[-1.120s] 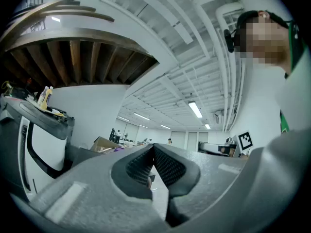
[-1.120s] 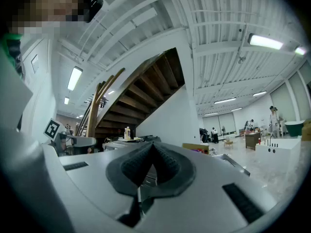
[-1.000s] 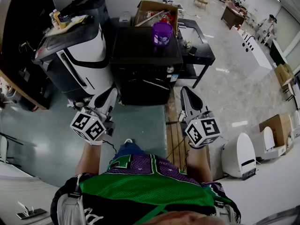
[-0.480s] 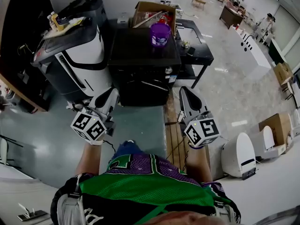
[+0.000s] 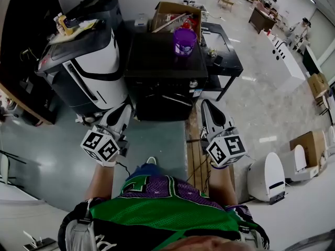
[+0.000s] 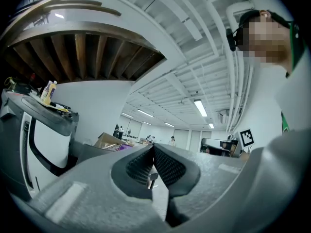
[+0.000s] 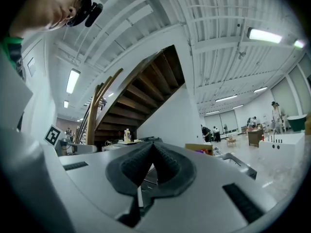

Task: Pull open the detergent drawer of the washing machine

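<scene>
The black washing machine (image 5: 165,61) stands straight ahead in the head view, with a purple tub (image 5: 183,40) on its top and a small knob (image 5: 193,83) on its dark front. I cannot make out its detergent drawer. My left gripper (image 5: 126,107) is shut and empty, its tips just short of the machine's lower left corner. My right gripper (image 5: 204,104) hangs by the lower right corner, also shut with nothing in it. In the left gripper view the pads of the left gripper (image 6: 152,147) meet at the tips. The right gripper (image 7: 152,143) shows the same in its own view.
A white and black machine (image 5: 86,61) stands close on the left, with bottles on top. A cardboard box (image 5: 175,12) sits behind the washer and a black side table (image 5: 226,56) to its right. A wooden pallet (image 5: 194,158) lies underfoot; white appliances (image 5: 267,174) stand at right.
Both grippers have moved forward, closer to the washing machine's front, which now sits lower and nearer in the head view. Their jaws have stayed shut.
</scene>
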Tool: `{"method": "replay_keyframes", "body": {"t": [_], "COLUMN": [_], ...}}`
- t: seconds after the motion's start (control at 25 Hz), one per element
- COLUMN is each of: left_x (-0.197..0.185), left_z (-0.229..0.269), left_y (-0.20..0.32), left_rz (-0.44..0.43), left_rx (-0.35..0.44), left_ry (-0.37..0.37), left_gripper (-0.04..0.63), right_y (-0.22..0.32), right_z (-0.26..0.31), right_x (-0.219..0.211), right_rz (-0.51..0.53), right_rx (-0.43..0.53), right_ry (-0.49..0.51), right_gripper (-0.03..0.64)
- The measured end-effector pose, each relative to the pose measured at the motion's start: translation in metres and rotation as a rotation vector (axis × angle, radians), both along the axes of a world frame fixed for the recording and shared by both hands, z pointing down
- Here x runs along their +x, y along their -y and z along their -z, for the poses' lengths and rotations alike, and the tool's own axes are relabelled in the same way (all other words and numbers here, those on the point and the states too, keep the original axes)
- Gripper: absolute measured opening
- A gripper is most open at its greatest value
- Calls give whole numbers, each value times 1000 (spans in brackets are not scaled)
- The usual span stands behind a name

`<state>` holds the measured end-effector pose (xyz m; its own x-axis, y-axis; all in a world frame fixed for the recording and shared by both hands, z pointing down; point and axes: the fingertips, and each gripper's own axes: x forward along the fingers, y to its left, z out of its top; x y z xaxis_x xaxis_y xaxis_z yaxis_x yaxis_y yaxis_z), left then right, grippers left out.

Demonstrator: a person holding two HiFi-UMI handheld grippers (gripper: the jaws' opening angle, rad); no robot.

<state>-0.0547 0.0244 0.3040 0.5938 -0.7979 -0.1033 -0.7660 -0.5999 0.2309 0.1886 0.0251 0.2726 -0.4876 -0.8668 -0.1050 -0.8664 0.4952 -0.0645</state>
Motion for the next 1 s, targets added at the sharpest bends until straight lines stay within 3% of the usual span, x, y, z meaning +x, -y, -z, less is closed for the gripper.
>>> {"method": "replay_keyframes", "body": {"t": [0.48, 0.76, 1.0], "left_x": [-55, -71, -74], "left_z": [0, -7, -12], "left_y": [108, 157, 178], "left_rz": [-2, -27, -76], "left_rx": [-7, 6, -18], "left_ry": [-14, 55, -16], "left_gripper": [17, 17, 17], "right_y": [103, 143, 161], "right_z": [25, 11, 2], "right_x": [-54, -73, -84], "right_rz": [-45, -98, -85], "right_rx": [43, 15, -1], "right_ry": [-29, -69, -78], "right_gripper": [2, 2, 2]}}
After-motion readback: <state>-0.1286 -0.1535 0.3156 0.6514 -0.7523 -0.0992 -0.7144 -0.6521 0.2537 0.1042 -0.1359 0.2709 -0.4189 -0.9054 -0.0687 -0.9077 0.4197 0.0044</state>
